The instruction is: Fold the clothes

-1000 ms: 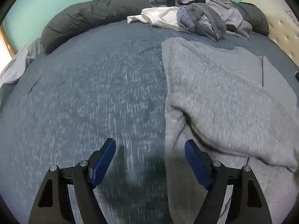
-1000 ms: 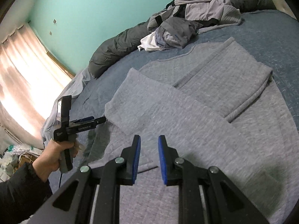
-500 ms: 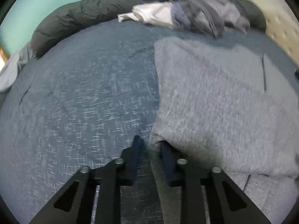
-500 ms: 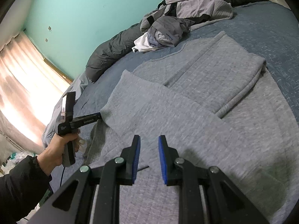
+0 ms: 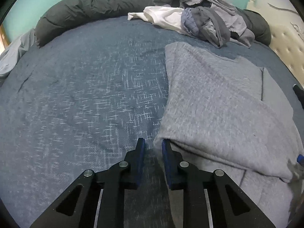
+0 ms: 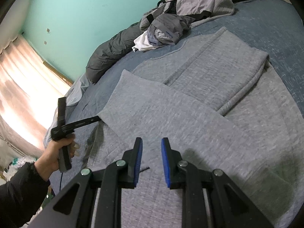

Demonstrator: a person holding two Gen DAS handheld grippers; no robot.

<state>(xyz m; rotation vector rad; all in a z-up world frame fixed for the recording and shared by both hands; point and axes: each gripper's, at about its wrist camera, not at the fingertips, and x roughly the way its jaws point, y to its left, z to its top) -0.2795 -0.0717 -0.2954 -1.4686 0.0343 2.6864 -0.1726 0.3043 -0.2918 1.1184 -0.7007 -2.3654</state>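
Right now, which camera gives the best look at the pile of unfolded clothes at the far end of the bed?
The left wrist view: the pile of unfolded clothes lies spread across the frame, white garment included. The right wrist view shows the same pile tilted and bunched, the white piece mostly hidden.

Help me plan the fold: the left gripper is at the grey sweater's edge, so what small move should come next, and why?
Probably lift that edge a little and carry it across the sweater. The left gripper looks closed on the folded corner of the grey sweater, whose sleeves already lie folded in. The right gripper hovers over the cloth, gripping nothing.
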